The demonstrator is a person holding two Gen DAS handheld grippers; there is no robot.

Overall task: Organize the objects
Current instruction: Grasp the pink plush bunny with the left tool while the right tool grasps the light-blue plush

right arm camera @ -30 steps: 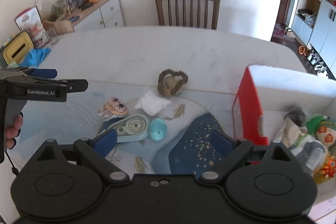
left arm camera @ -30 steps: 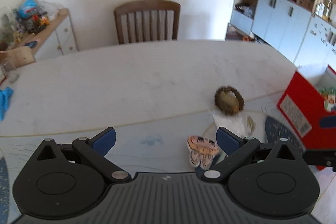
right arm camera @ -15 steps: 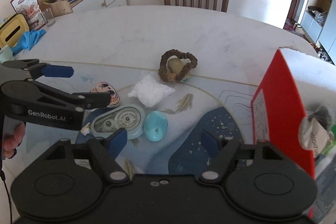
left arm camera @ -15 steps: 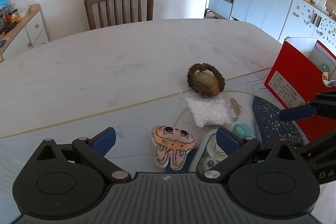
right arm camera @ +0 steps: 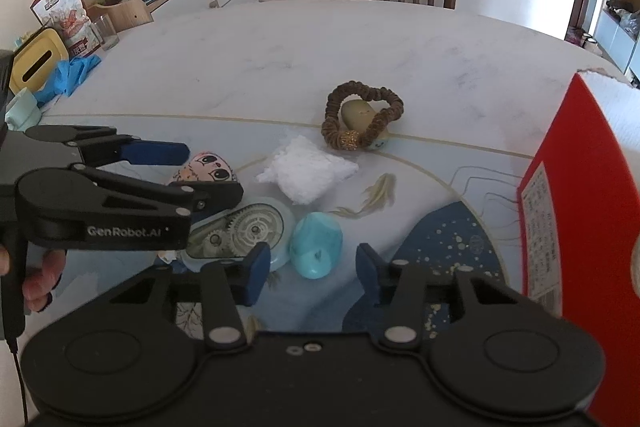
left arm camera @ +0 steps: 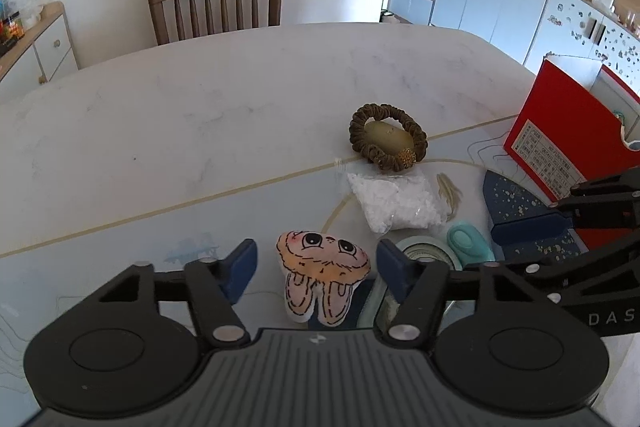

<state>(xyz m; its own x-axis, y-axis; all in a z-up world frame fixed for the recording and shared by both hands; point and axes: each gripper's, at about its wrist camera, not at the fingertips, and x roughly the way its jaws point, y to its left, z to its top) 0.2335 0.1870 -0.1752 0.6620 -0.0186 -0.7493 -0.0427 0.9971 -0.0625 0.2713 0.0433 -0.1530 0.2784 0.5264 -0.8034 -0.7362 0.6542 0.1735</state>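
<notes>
Hanging wide open, the left gripper [left arm camera: 316, 265] had the bunny toy [left arm camera: 322, 275] right between its fingers near the table's front edge; the right gripper [right arm camera: 308, 269], also open, was farther.

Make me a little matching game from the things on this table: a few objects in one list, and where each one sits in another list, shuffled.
Things:
1. brown scrunchie
2. cartoon bunny plush
3. red box
4. teal cap

Places:
A. in front of the open right gripper
B. between the fingers of the open left gripper
C. looped around a yellowish stone
D. at the table's right edge

Pairs: 1-C, 2-B, 3-D, 4-A
</notes>
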